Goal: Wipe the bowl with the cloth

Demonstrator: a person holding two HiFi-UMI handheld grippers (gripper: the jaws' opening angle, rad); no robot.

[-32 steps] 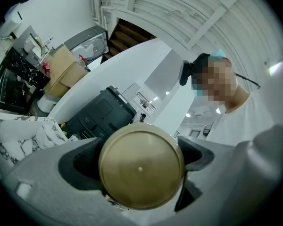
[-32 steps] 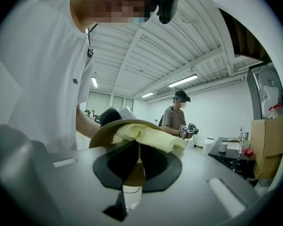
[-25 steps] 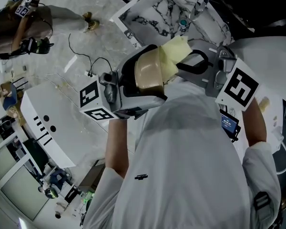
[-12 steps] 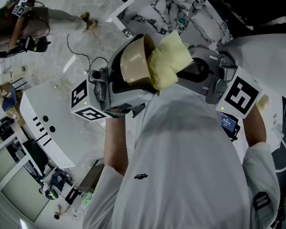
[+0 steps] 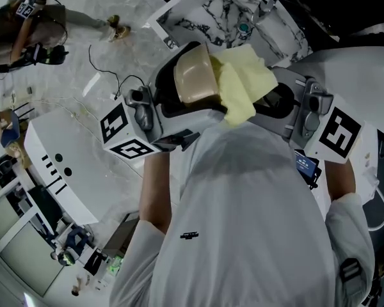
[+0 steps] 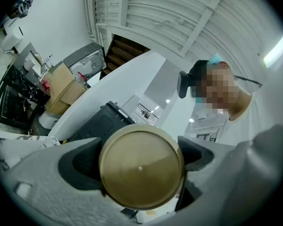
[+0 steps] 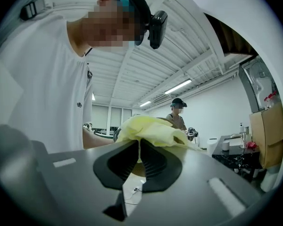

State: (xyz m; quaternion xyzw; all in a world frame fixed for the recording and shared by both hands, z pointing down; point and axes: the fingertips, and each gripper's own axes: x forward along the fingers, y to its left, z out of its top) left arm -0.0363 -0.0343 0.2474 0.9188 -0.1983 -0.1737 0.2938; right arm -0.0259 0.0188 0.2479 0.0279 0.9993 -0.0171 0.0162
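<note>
Shifted right since 0.5 s ago: both grippers with their loads. Left gripper is clamped across the tan bowl, the bowl's base facing its camera. Right gripper, just right of the bowl, has its jaws pinched narrow on the yellow cloth, which is bunched against the bowl's right side.

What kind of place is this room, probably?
Probably a large indoor test hall with a mock kitchen: a white ribbed ceiling with strip lights, a white black-veined marble counter, and a second person wearing similar gear.
</note>
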